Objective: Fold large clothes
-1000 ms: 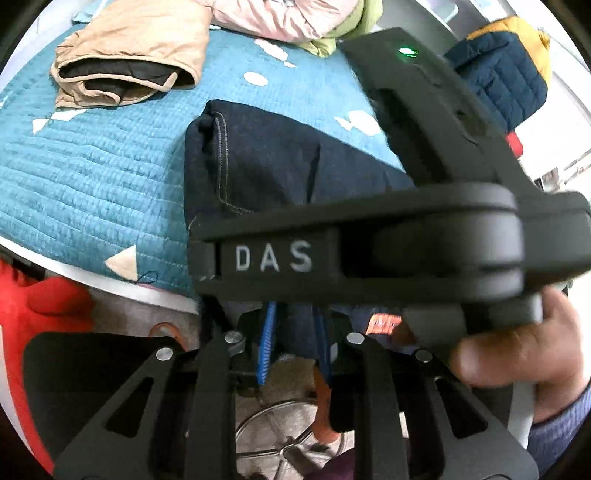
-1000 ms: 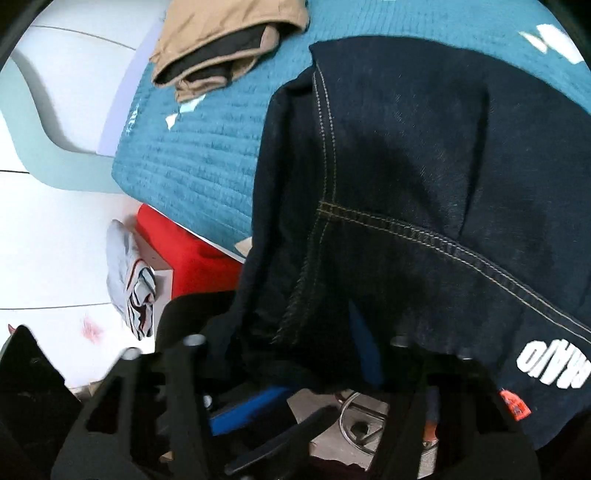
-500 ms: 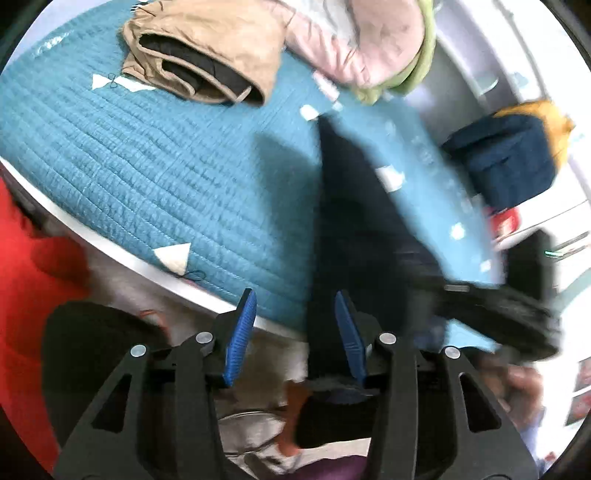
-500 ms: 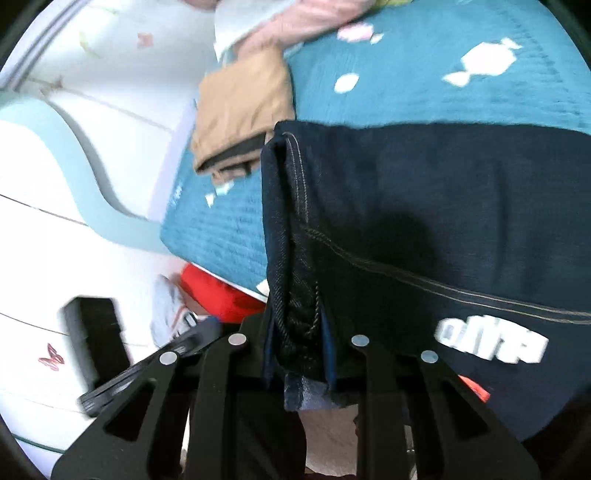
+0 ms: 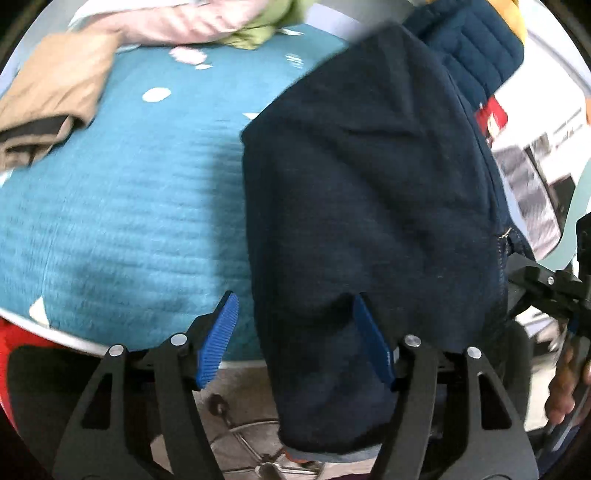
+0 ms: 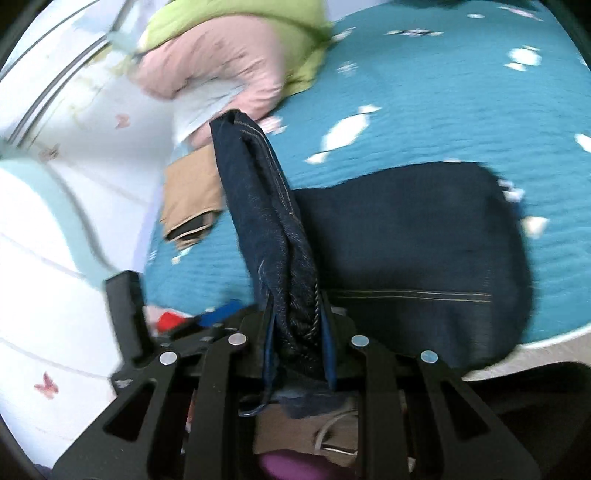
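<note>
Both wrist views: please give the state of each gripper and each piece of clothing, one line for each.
left gripper: open, the jeans hang between its fingers.
right gripper: shut on a bunched edge of the jeans.
dark jeans: partly on the bed, partly hanging over its edge.
tan garment: folded, lying on the bed.
pink and green clothes: unfolded heap.

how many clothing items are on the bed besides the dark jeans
3 visible: a tan garment near the left edge, with a pink garment and a green one piled at the far side. More may be hidden.
</note>
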Available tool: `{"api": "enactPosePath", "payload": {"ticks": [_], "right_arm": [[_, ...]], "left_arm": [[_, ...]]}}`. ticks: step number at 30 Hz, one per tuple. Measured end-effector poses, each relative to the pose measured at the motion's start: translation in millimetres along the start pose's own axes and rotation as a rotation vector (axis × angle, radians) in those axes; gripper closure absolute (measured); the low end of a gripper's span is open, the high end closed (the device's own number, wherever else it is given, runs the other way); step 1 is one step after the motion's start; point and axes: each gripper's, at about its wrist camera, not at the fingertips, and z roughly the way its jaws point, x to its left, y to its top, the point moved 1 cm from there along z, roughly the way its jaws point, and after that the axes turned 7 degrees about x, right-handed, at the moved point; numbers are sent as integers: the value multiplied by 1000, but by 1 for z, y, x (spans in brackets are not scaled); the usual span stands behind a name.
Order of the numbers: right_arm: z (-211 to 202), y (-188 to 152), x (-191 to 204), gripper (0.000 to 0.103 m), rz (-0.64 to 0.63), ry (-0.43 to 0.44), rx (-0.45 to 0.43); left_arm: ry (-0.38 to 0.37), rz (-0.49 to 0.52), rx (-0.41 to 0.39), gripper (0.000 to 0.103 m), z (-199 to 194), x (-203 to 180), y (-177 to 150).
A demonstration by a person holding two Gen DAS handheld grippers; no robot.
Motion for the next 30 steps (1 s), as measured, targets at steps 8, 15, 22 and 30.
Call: {"api": "enactPosePath", "payload": {"ticks": [8, 15, 22, 30], "right_arm": [[-15, -14, -96, 84, 148, -147, 0], [-7, -15, -131, 83, 212, -295, 86], [-40, -14, -129, 63, 210, -381, 11], [-7, 8, -150, 26, 313, -275, 70]], "left_arm": [[83, 40, 49, 34, 29, -29, 8], [104, 79, 102, 28, 70, -48, 14], [172, 206, 128, 28, 88, -79, 13], [214, 218, 135, 28, 100, -79, 11]]}}
